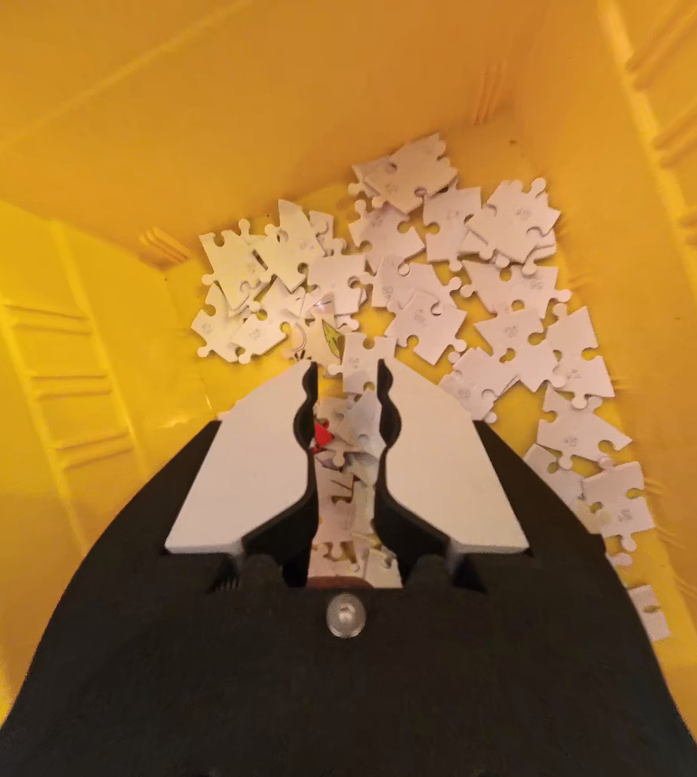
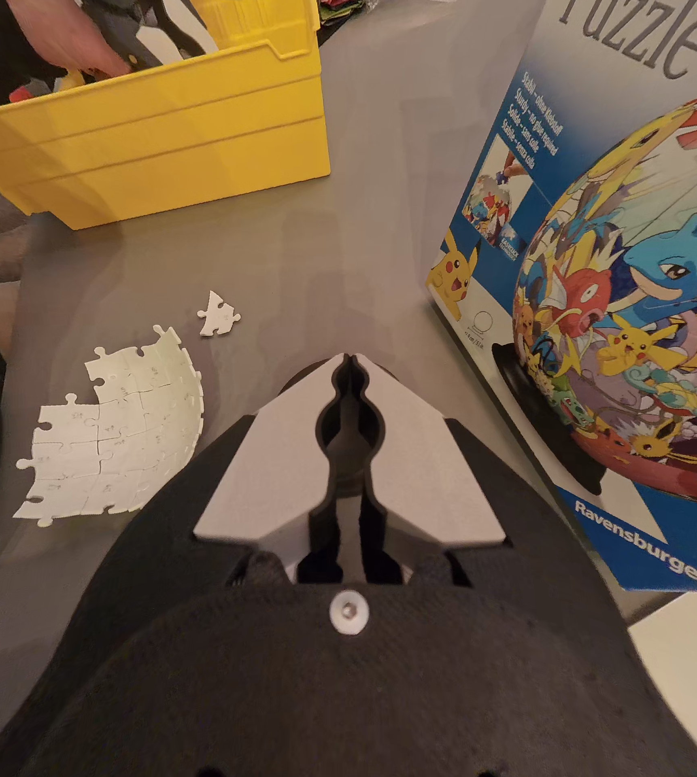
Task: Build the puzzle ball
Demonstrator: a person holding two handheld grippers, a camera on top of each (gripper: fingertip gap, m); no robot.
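Observation:
My left gripper [image 1: 347,368] is open inside a yellow bin [image 1: 254,126], just above a pile of white loose puzzle pieces [image 1: 418,290] lying mostly face down. One piece [image 1: 361,363] lies just beyond the tips. A red-printed piece [image 1: 322,433] shows between the fingers. My right gripper [image 2: 349,357] is shut and empty above the grey table [image 2: 338,252]. A curved, partly built ball section [image 2: 124,429] lies white side up to its left. A single loose piece [image 2: 218,315] lies just beyond the section.
The yellow bin [image 2: 161,143] stands at the table's far left, with a hand [image 2: 65,46] and the other gripper reaching into it. The puzzle box [image 2: 616,294] with a colourful ball picture stands at the right. A white sheet [image 2: 691,681] lies at the near right.

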